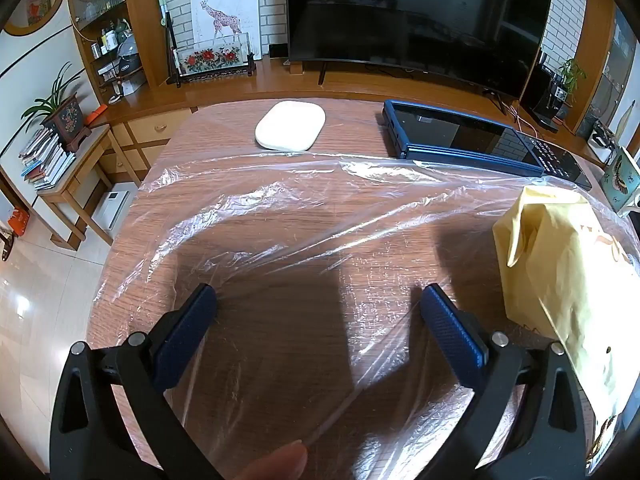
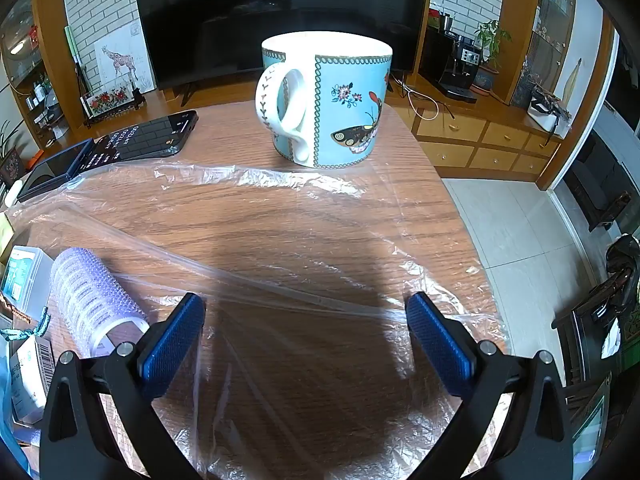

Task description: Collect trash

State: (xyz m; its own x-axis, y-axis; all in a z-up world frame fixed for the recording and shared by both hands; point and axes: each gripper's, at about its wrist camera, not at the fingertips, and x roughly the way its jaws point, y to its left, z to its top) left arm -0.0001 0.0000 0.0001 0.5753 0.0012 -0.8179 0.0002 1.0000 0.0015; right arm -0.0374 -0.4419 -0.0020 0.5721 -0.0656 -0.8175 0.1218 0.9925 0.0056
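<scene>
Left gripper (image 1: pixel 318 300): jaws wide, nothing between the pads, poised over one clear plastic bag (image 1: pixel 280 208) spread flat on the table (image 1: pixel 224 120). Past the bag's far edge: one white oval case (image 1: pixel 290 126), then one dark blue-edged phone (image 1: pixel 480 140). One crumpled yellow bag (image 1: pixel 560 264) lies on the plastic at right.

Right gripper (image 2: pixel 306 312): jaws wide, empty, above the same sheet. Left of it, one purple hair roller (image 2: pixel 96 292) and small boxes (image 2: pixel 22 276), uncounted. One butterfly mug (image 2: pixel 326 100) stands upright at the bag's far edge.

Surface: brown wood-grain. Room: one television (image 1: pixel 416 12), brick-pattern wall, wooden cabinets, tiled floor.
</scene>
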